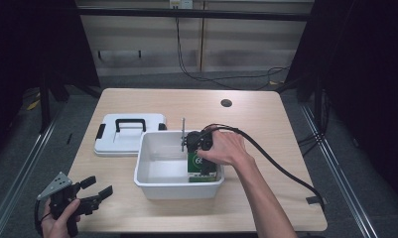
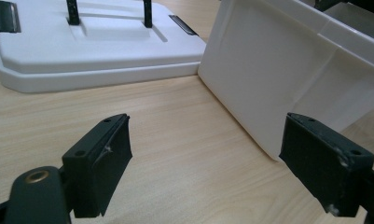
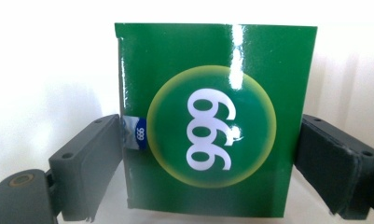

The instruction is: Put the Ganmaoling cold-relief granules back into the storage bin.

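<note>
A light wooden table [image 1: 266, 124] carries a white bin [image 1: 152, 186] near its middle and a flat white lid [image 1: 112, 144] with a black handle just beside the bin's far-left corner

Bin wall [image 2: 268, 79] and lid [image 2: 96, 51] block left tool's [image 2: 205, 163] path.
</note>
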The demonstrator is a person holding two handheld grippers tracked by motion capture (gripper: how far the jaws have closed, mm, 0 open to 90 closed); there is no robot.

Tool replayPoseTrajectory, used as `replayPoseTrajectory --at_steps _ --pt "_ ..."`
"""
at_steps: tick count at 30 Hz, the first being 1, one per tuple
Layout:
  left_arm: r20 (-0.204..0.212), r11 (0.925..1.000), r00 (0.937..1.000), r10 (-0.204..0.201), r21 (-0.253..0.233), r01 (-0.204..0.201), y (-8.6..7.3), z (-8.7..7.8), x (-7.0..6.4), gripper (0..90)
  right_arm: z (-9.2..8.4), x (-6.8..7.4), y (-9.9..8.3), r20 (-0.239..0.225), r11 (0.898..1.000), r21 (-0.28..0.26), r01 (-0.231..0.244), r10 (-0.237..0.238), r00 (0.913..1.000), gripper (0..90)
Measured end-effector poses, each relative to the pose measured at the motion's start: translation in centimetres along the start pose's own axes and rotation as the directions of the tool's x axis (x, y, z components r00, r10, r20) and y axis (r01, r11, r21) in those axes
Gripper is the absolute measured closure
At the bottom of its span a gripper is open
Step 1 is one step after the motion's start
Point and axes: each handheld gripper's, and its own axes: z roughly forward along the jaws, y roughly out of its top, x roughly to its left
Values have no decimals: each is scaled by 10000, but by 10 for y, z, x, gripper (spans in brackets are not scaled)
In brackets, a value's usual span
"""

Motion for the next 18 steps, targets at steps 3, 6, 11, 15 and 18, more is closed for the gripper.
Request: replayPoseTrajectory --at_steps 3,6,11,15,18 --pt "-56 9999 9999 -99 -58 99 0 0 0 159 -3 0 -3 -28 9999 -94 -62 62 10000 119" --pt "-28 10000 10000 24 8 -24 0 0 0 159 -6 0 -4 50 10000 -13 -51 51 10000 121" --pt "-30 10000 10000 -36 -12 36 0 -1 0 159 -11 1 -7 143 10000 -34 19 -18 9999 120" --pt "11 10000 10000 48 -3 -48 0 -1 -1 159 -19 1 -10 377 9987 -511 -6 25 9993 126" --pt "15 10000 10000 36 -9 -36 0 -2 -1 159 -30 2 -16 528 9928 -1174 -249 313 9981 129"
